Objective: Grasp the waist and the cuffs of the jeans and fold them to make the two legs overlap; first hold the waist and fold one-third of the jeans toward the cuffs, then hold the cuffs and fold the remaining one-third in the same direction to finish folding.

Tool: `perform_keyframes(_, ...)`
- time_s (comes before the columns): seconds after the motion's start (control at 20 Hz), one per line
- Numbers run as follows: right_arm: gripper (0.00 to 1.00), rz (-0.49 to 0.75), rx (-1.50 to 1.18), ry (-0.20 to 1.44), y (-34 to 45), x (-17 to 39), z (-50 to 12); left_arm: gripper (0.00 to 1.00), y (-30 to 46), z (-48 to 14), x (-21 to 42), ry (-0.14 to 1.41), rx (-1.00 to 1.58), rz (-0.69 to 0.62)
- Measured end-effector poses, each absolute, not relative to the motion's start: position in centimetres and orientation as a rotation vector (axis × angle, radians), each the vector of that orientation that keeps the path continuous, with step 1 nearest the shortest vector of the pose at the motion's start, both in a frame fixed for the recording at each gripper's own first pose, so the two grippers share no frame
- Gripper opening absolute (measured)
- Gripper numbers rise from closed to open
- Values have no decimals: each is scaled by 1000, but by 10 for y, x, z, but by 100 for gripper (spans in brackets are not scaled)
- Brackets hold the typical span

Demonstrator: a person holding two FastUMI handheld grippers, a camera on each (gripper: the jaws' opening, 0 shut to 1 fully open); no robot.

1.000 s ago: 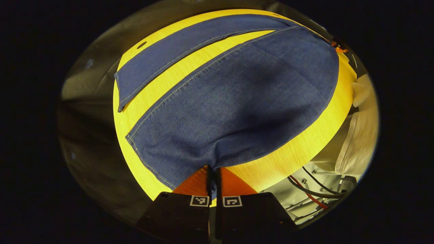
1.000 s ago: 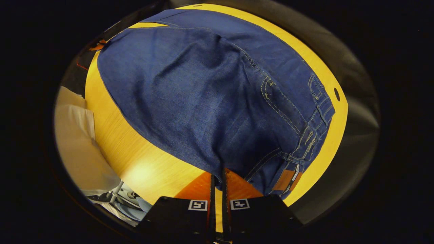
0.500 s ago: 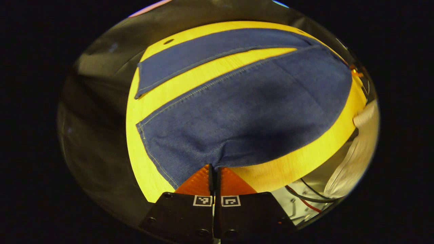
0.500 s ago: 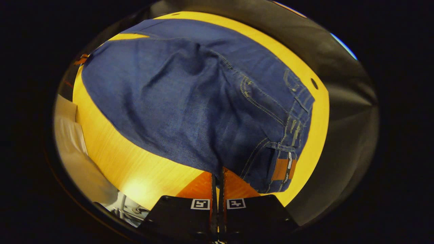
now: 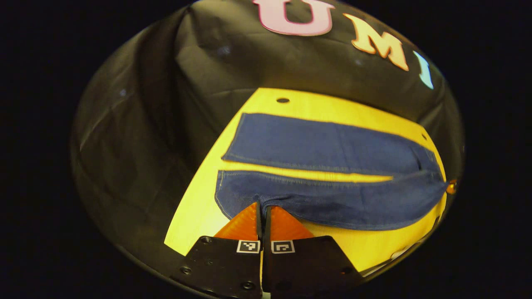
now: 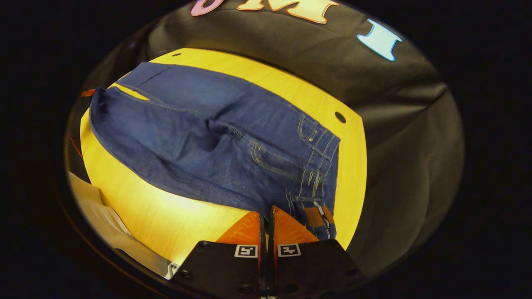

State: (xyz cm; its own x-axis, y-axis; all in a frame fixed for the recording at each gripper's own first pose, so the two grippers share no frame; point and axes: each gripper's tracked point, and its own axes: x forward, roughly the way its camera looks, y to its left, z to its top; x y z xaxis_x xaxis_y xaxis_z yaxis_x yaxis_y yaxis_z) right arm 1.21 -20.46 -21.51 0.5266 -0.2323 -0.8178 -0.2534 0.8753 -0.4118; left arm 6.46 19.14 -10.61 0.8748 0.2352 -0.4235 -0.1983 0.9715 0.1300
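My left gripper view sits low at the near edge of the yellow wooden table (image 5: pixel 332 112), close in by the cuff end of the blue denim jeans (image 5: pixel 324 145), looking across them toward the black cloth wall (image 5: pixel 249 62). My right gripper view is just as close but at the waist end of the jeans (image 6: pixel 199 124), facing across the table (image 6: pixel 291 91) to the wall (image 6: pixel 395 104). Both share the jeans, the tabletop and that wall.
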Motion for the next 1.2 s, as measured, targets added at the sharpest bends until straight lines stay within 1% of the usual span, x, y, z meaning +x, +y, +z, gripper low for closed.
perform_keyframes(0.1,3,-3,-508,990,-201,36,-194,0,186,-93,70,376,39,248)
perform_keyframes(0.2,3,-22,-477,953,-202,68,-181,0,184,-79,78,332,15,266)
perform_keyframes(0.35,3,-61,-428,882,-196,125,-170,0,196,-69,104,276,76,369)
perform_keyframes(0.4,0,-77,-427,864,-199,148,-173,0,201,-76,108,278,102,408)
perform_keyframes(0.45,2,-82,-425,848,-201,169,-180,0,201,-79,111,282,110,428)
perform_keyframes(0.5,2,-88,-419,844,-201,188,-191,0,203,-85,115,289,103,441)
perform_keyframes(0.55,0,-101,-407,848,-204,204,-204,0,205,-88,120,280,97,459)
perform_keyframes(0.6,3,-111,-388,844,-205,220,-216,0,206,-93,119,284,78,476)
perform_keyframes(0.7,3,-117,-348,865,-209,245,-244,0,206,-99,113,339,53,489)
perform_keyframes(0.9,3,-112,-251,916,-213,265,-290,0,210,-99,108,402,133,518)
perform_keyframes(0.95,0,-106,-241,907,-213,266,-289,0,211,-96,107,409,153,530)
perform_keyframes(1.05,5,-92,-220,904,-215,264,-283,0,211,-87,107,397,176,544)
perform_keyframes(1.1,8,-84,-189,910,-216,263,-282,5,206,-81,107,386,179,540)
perform_keyframes(1.15,22,-77,-147,919,-213,261,-279,9,200,-74,102,371,180,542)
perform_keyframes(1.2,23,-62,-117,929,-213,257,-273,11,192,-66,99,352,167,528)
